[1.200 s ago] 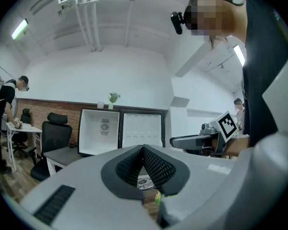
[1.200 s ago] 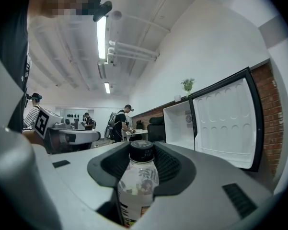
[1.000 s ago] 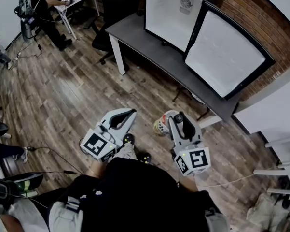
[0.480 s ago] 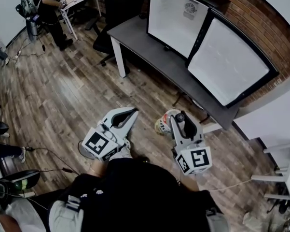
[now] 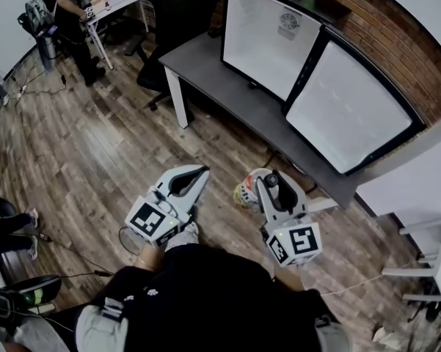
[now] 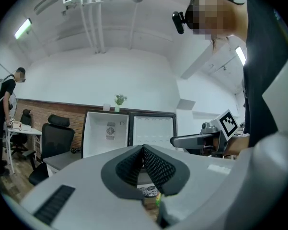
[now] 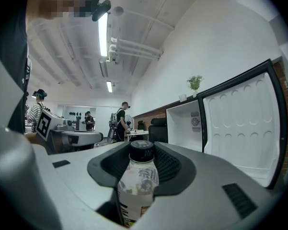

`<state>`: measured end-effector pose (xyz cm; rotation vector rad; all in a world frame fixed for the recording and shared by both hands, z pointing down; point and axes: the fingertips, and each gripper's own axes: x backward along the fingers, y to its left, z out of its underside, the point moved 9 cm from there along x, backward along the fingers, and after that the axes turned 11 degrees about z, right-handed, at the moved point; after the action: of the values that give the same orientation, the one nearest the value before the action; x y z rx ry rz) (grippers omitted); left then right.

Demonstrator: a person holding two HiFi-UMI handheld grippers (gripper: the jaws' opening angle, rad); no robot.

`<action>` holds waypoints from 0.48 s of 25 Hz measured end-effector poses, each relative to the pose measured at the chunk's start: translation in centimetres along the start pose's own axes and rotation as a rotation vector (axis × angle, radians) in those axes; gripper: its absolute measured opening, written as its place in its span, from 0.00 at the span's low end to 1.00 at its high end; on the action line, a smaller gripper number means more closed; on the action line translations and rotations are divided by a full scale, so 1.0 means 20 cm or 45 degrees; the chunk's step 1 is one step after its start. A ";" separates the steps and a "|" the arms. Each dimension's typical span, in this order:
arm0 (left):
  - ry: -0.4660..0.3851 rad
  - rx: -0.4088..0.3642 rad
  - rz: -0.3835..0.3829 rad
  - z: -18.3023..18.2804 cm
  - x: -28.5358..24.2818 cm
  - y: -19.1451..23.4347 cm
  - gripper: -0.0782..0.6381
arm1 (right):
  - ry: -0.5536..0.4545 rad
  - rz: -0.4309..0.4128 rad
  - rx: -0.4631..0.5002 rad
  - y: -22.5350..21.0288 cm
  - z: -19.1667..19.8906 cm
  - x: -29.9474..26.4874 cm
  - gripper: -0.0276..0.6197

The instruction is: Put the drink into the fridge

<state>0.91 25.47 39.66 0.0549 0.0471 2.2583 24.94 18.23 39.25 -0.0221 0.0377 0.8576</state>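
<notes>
Wooden floor (image 5: pixel 95 145) fills the head view; right gripper (image 5: pixel 263 184) holds the drink (image 5: pixel 245 191), open fridge (image 5: pixel 268 35) well apart ahead. Left gripper view: left gripper (image 6: pixel 143 153) jaws together, empty. Right gripper view: jaws clamped on the drink; likely the carrying step, next reach a fridge shelf

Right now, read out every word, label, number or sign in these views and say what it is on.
Nothing here can be read as text.
Label on the bottle: dark print, too blurred to read.
Black cap: faint print, too small to read.
Sticker inside the fridge: too small to read.
Left marker cube and right marker cube: black-and-white square patterns, no letters or numbers.
</notes>
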 end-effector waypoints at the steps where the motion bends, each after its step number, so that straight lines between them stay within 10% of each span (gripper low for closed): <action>1: -0.003 0.002 0.001 0.00 0.00 0.02 0.11 | 0.001 0.001 0.001 0.00 0.00 -0.02 0.28; 12: -0.024 0.005 0.048 0.02 -0.07 0.30 0.11 | 0.019 0.046 0.003 0.00 -0.01 -0.25 0.28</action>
<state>-2.73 20.58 40.36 0.0801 0.0405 2.2951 21.59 14.41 39.26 -0.0259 0.0532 0.8936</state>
